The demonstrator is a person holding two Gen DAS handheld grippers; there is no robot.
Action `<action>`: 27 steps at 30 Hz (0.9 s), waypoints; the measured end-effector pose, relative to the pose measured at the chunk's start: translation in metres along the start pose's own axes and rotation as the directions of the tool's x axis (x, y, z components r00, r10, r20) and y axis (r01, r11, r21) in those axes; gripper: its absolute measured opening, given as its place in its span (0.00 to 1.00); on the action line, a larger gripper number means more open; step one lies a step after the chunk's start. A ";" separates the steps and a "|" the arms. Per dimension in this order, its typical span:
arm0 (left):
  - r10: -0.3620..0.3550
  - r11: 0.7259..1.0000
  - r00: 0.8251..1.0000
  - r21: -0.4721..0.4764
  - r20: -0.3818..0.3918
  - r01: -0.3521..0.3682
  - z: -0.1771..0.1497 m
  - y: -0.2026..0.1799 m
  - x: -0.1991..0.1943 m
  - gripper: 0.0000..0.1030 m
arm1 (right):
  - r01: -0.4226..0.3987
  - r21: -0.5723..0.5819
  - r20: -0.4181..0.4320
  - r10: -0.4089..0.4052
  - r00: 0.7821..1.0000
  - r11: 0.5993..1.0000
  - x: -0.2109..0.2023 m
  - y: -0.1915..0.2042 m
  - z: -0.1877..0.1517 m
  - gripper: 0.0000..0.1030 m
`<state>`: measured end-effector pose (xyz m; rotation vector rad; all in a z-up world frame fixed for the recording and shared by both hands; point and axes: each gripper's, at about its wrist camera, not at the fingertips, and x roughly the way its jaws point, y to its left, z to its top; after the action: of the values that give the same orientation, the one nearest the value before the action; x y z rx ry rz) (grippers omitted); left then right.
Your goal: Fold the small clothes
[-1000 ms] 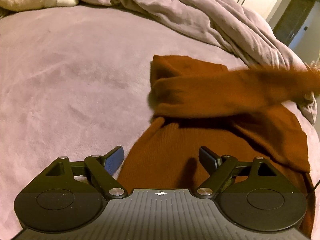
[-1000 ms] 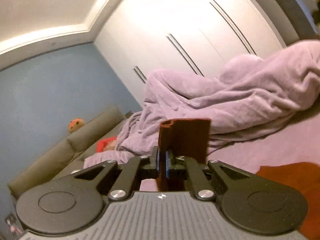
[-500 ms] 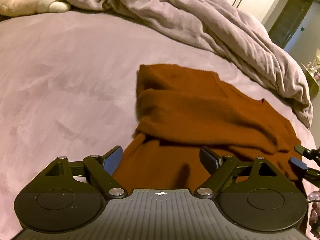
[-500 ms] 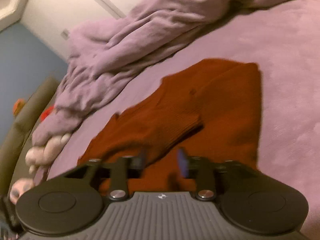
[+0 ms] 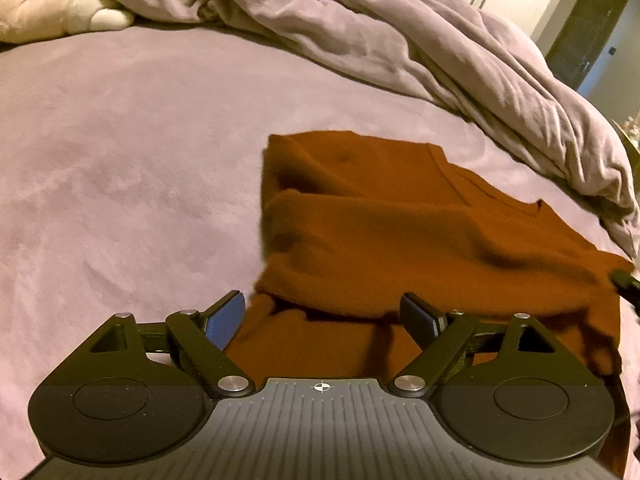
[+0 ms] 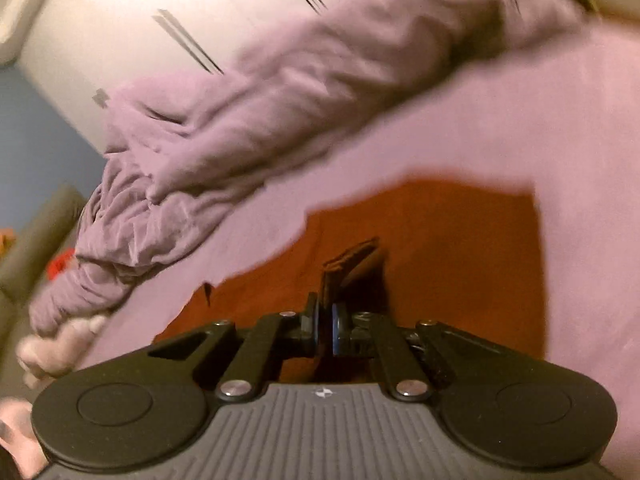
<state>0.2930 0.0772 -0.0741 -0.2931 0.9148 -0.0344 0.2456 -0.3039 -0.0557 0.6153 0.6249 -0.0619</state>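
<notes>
On purple bed (image 5: 120,152), rust sweater (image 5: 400,216).

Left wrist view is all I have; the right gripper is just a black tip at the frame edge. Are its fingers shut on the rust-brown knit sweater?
Observer: Yes. The right gripper is shut on a raised fold of the rust-brown knit sweater.
Operator: Which part of it?
Observer: Too blurred to tell. The fold stands up dark between the fingers; the rest lies flat on the lilac bed.
Operator: Anything past the bed I can't see?
Observer: A blue wall with a grey sofa below it, at the left edge.
</notes>
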 end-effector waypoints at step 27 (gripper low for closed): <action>0.009 1.000 1.000 0.021 0.027 -0.010 -0.016 0.009 0.011 0.92 | 0.192 -0.267 0.045 -0.187 0.981 0.944 -0.033 -0.001 -0.015 0.05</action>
<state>0.2864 0.0806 -0.0942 -0.2689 0.8883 -0.0314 0.2103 -0.3004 -0.0473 0.2885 0.6592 -0.1597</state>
